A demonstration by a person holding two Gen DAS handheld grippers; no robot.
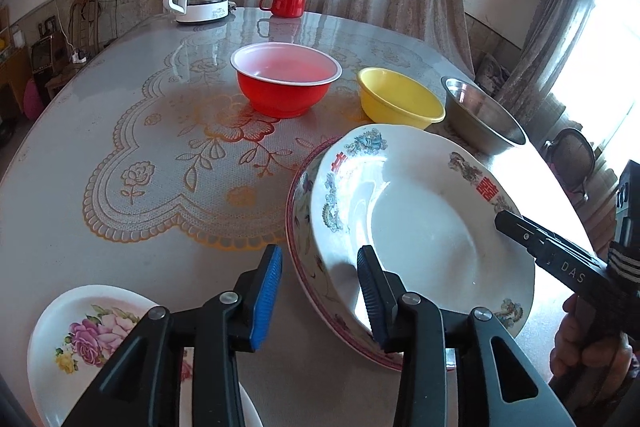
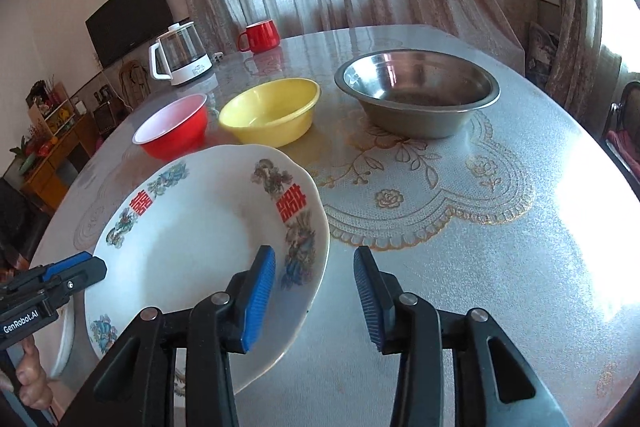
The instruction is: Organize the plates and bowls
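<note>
Beside the yellow bowl (image 1: pixel 401 99), on its near side, the dragon plate (image 1: pixel 420 227) lay on top of a floral-rimmed plate (image 1: pixel 298 227), the two overlapping but not quite centred. Your left gripper (image 1: pixel 320 291) had its fingers wide apart; the right-hand pad seemed to sit over the dragon plate's near rim, the other hung over bare bench (image 1: pixel 60 227), and nothing was pinched between them. Your right gripper (image 2: pixel 314 297) was open as well: one finger hovered above the dragon plate's (image 2: pixel 200 247) right rim and the other stood off past its edge, gripping nothing. Whether either pad actually touched the china I could not tell.

A rose plate (image 1: pixel 80 339) sat nearer to you and to the left of the yellow bowl, apart from the stack. A red bowl (image 1: pixel 286 79) stood just left of the yellow bowl and a steel bowl (image 2: pixel 418 93) to its right, each separate, none nested.

My reading was that you were in the plate-stacking step, with two plates together and one left out, and the bowls not yet begun. Your next move probably called for closing your left fingers on the rose plate's rim, lifting it level and setting it squarely on the dragon plate. Glazed rims are slippery, so you would have wanted a deep bite before lifting.
</note>
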